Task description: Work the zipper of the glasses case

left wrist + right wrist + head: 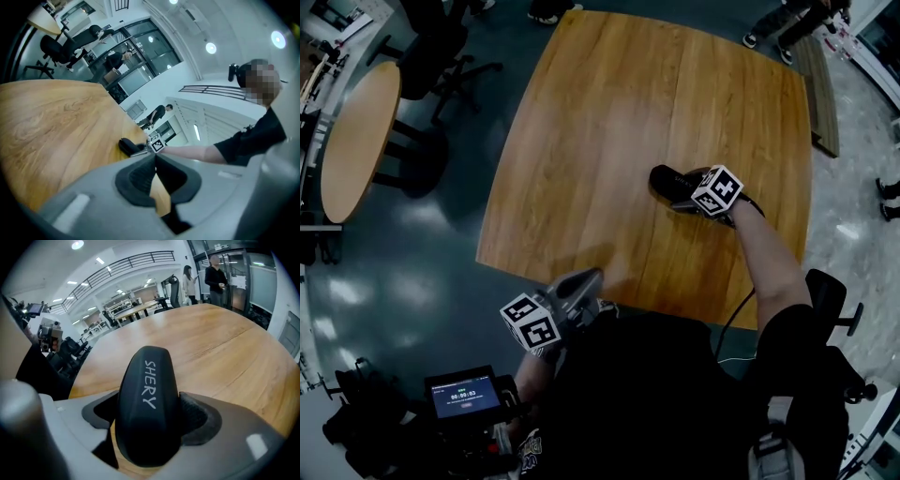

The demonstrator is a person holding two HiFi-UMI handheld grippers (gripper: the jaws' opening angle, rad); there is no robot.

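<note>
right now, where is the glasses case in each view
Head view: glasses case right of centre on the wooden table.
Left gripper view: case small, mid-frame, at the table's edge.
Right gripper view: case fills the centre, between the jaws.
Shared landmark: the wooden table.

We see a black glasses case (147, 418), smooth rounded hard shell, white SHERY lettering along its top, looking closed, lying flat on the wooden table (609, 141), just off its centre toward 4 o'clock, long axis running 10 to 4 o'clock
</note>
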